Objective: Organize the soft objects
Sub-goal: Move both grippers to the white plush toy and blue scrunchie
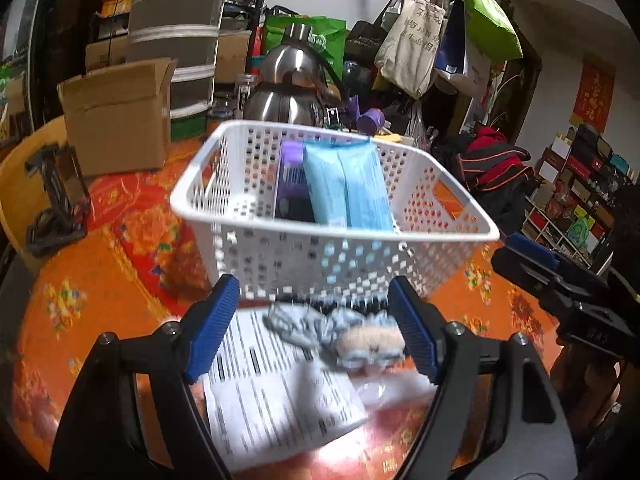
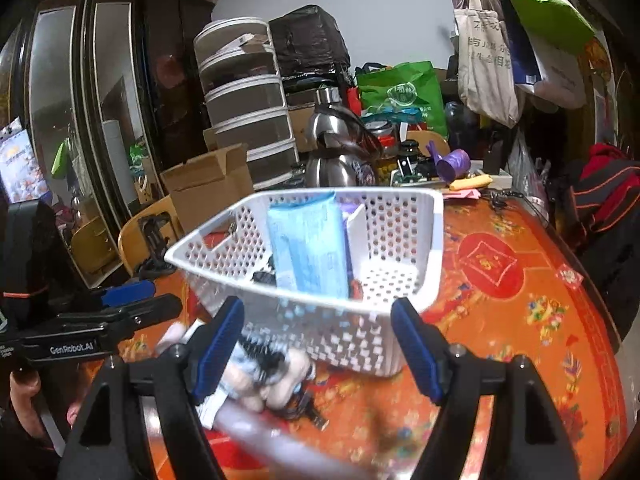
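Observation:
A white perforated basket (image 1: 280, 248) stands on the orange patterned table; it holds a light blue soft pack (image 1: 346, 184) and a purple pack (image 1: 290, 176). It also shows in the right wrist view (image 2: 376, 336), with the blue pack (image 2: 308, 244) upright inside. A packaged plush toy (image 1: 352, 334) with a printed label (image 1: 272, 392) lies in front of the basket. My left gripper (image 1: 316, 332) is open with the toy between its fingers. My right gripper (image 2: 320, 352) is open just right of the toy (image 2: 272, 372).
A cardboard box (image 1: 120, 116), steel kettles (image 1: 292, 92) and stacked drawers (image 1: 176, 40) stand behind the basket. A black clamp (image 1: 56, 200) sits at the left. Hanging bags (image 1: 416, 44) and clothes (image 1: 496, 164) are at the right. The table edge (image 2: 600, 300) curves at right.

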`<state>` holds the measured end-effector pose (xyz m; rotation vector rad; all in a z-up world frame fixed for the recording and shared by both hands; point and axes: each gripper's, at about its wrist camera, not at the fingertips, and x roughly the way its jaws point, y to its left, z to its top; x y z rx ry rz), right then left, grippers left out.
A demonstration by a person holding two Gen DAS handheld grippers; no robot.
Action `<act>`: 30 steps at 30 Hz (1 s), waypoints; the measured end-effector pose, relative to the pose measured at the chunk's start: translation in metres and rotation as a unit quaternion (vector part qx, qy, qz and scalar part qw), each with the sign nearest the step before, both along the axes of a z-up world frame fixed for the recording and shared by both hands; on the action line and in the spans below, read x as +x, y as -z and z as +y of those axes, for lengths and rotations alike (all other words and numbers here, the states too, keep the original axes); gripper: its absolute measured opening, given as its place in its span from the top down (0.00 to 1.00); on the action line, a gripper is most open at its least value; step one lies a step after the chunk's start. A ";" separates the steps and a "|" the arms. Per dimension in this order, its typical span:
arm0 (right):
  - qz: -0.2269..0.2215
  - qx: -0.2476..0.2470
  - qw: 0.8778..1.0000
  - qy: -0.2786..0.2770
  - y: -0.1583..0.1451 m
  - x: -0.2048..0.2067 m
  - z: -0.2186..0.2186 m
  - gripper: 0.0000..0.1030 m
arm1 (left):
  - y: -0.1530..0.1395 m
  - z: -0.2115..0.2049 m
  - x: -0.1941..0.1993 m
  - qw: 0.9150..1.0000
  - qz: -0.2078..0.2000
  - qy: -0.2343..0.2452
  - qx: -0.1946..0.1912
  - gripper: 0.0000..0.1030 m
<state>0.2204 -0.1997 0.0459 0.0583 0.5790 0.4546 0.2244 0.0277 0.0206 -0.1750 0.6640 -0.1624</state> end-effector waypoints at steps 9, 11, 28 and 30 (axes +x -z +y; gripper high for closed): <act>0.057 -0.012 0.998 -0.033 0.049 -0.020 0.019 0.27 | 0.041 0.015 -0.004 1.000 0.027 0.000 0.005 0.27; 0.067 -0.012 0.997 -0.042 0.058 -0.020 0.025 0.27 | 0.048 0.023 0.000 0.999 0.032 -0.006 0.004 0.27; 0.096 -0.033 0.992 -0.073 0.083 -0.003 0.070 0.46 | 0.087 0.028 0.047 0.996 0.083 0.033 0.002 0.40; 0.096 -0.034 0.992 -0.076 0.083 -0.002 0.072 0.56 | 0.087 0.025 0.049 0.996 0.082 0.037 0.003 0.42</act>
